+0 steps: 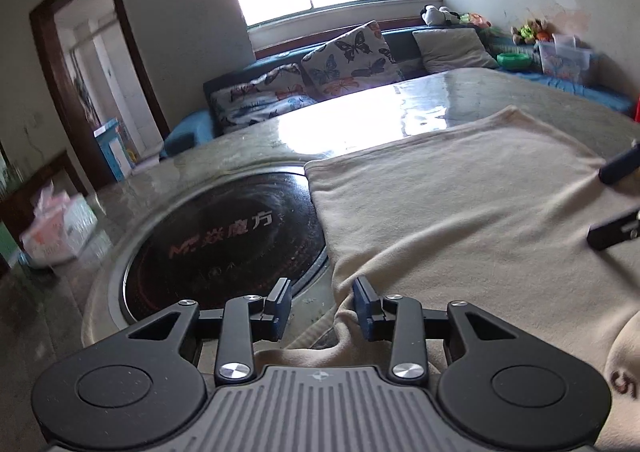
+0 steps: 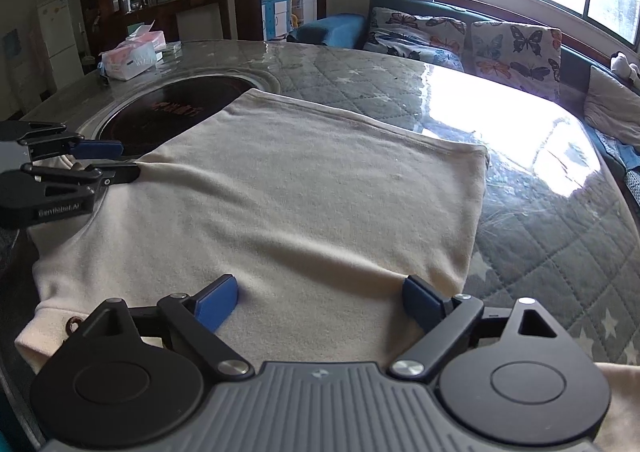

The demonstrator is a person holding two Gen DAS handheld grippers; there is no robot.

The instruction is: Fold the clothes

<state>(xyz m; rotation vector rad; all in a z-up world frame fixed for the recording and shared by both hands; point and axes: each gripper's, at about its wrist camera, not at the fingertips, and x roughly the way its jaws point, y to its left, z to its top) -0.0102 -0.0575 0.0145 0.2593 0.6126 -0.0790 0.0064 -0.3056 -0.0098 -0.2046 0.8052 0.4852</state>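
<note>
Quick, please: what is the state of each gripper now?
Left gripper: partly open at the shirt edge, gripping nothing.
Right gripper: wide open over the shirt.

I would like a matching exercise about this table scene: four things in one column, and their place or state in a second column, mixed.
Things:
1. beige garment
2. left tool
3. right tool
4. tissue pack

Places or states:
A. wide open above the cloth
B. at the table's far edge
C. spread flat on the table
D. at the garment's edge, beside the round black plate

Pairs: 1-C, 2-D, 3-A, 4-B
</note>
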